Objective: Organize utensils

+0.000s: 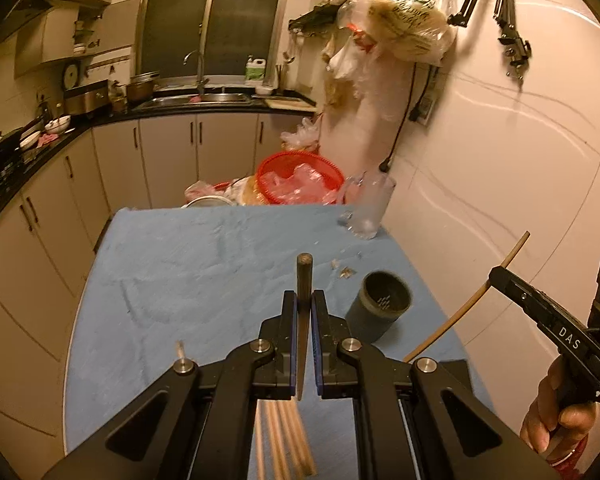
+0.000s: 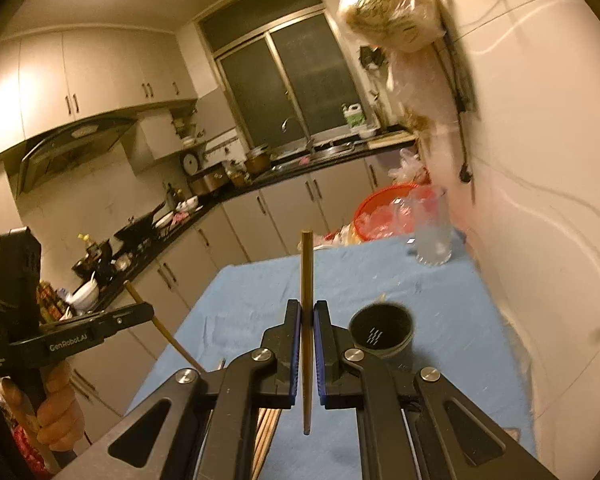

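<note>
My left gripper (image 1: pixel 304 302) is shut on a wooden chopstick (image 1: pixel 303 276) and holds it above the blue cloth. My right gripper (image 2: pixel 307 312) is shut on another wooden chopstick (image 2: pixel 306 264), also in the air. Each gripper shows in the other's view, the right one at the right edge (image 1: pixel 500 274) and the left one at the left edge (image 2: pixel 144 312). A dark round utensil holder (image 1: pixel 382 304) stands on the cloth, just right of both grippers; it also shows in the right wrist view (image 2: pixel 382 334). Several loose chopsticks (image 1: pixel 288 436) lie on the cloth under the left gripper.
A clear glass mug (image 1: pixel 370 208) stands at the table's far right corner by the tiled wall. A red basket (image 1: pixel 300 178) with plastic bags sits behind the table. Small scraps (image 1: pixel 344 270) lie on the blue cloth (image 1: pixel 180 264). Kitchen counters run along the left.
</note>
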{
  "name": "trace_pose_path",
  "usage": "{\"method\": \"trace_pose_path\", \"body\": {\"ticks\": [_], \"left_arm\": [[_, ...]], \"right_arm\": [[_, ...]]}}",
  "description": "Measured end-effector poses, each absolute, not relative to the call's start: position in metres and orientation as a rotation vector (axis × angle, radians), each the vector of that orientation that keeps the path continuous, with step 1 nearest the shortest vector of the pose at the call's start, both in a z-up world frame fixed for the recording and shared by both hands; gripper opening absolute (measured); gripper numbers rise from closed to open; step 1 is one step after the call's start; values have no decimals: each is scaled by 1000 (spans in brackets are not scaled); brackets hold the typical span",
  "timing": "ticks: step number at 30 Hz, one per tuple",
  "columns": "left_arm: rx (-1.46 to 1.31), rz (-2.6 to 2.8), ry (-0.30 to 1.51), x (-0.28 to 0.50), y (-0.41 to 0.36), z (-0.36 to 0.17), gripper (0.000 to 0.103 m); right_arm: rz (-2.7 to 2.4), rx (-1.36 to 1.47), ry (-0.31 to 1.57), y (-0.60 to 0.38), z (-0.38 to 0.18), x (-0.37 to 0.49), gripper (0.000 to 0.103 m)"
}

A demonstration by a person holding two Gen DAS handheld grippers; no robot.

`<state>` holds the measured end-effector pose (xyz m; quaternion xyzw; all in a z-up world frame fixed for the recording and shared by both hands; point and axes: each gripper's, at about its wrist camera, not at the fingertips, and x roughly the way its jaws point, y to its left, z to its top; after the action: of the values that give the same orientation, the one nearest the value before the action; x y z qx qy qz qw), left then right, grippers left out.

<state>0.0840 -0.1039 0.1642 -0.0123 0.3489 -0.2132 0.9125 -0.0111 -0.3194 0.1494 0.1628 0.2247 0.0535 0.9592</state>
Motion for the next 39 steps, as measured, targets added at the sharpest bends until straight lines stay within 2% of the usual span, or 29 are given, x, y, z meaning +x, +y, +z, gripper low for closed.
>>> {"method": "trace_pose_path", "body": {"ticks": [14,19,28,34,37,39], "left_arm": [[-100,-523,674,143,-173,217,7],[-112,-549,716,163,-198,201,7],[-90,-525,847,194,-223,142,7],[-89,-510,861,201,-226,127,7],[-66,-505,847,200,-226,125,10],[-70,-511,849,199,-225,126,19]], "right_arm": [[-28,375,366,-383,197,33,7],[-46,390,424,-399,176,65,7],[-27,429,577,-411,116,109,7],[-16,440,628,-414,93,122,8],[-22,447,626,-414,93,120,9],[-23,444,615,-415,97,115,9]]}}
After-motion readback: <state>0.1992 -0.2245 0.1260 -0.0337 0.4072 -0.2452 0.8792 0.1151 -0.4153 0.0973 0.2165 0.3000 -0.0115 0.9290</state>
